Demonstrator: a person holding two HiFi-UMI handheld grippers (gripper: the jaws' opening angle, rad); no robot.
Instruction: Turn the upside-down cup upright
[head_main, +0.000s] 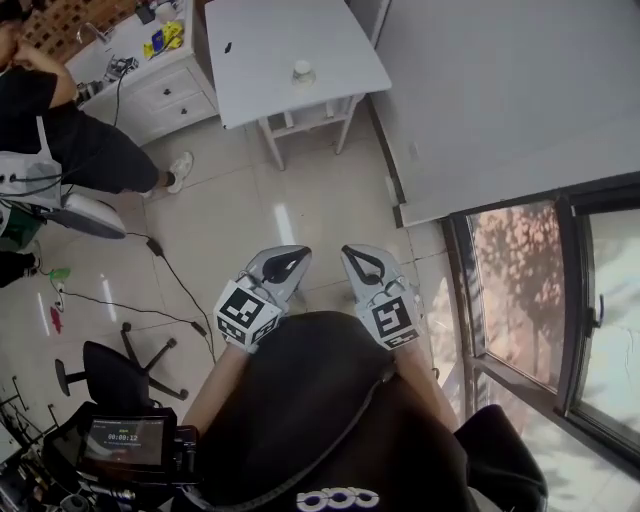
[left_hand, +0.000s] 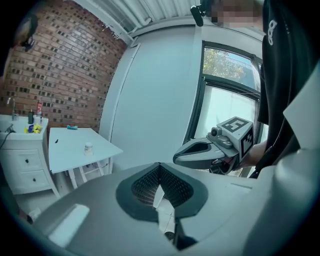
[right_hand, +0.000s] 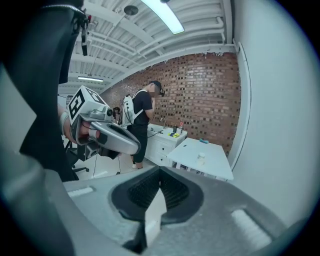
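Left gripper and right gripper are both pinched closed and empty, well short of the table. The cup sits near its front edge. I'd walk up, open one wide, then grab the side.

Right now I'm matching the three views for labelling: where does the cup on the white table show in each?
Head view: the cup is at top centre, toward the near edge of the white table.
Left gripper view: the cup is small, left of centre, above the jaws.
Right gripper view: the cup is right of centre, above the jaws.
Shared landmark: the white table it stands on.
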